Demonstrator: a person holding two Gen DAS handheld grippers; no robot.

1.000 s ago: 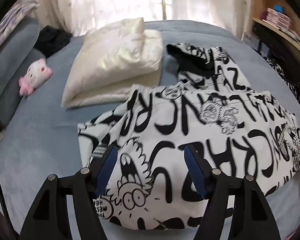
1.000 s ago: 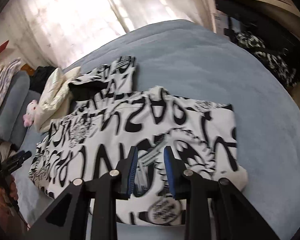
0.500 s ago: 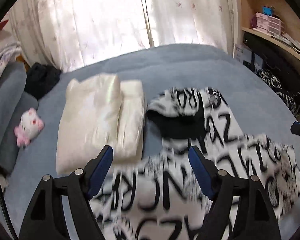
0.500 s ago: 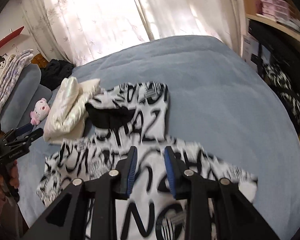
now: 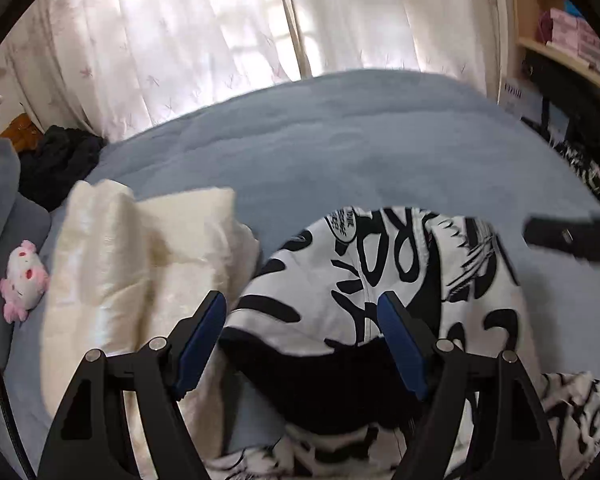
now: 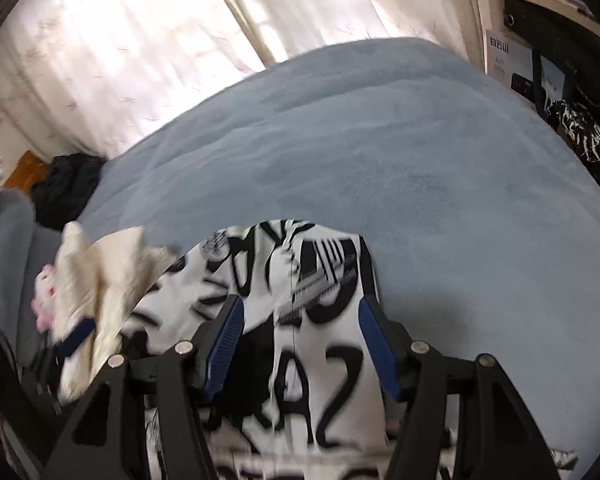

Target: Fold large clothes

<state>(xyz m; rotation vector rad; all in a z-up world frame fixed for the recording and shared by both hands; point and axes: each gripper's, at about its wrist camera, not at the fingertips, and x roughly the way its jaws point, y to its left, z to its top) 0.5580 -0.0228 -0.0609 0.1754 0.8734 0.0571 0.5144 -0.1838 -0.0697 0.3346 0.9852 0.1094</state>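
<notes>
The printed hoodie (image 6: 300, 360) runs off the bottom edge, its lettering blurred; the plush toy (image 6: 44, 300) is half-hidden behind cream bedding (image 6: 96, 280).

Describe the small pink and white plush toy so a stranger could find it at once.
Start at the blue-grey bed under the white curtains. Go to its left edge, just past the folded cream garment, beside the grey cushion. The plush toy lies there: the only pink thing on the bed, with a white face, far smaller than the clothes around it.

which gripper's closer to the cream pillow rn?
Left. The left gripper hangs right beside the cream pillow, its left finger over the edge. The right gripper, opening, sits above the printed hoodie, farther right.
</notes>
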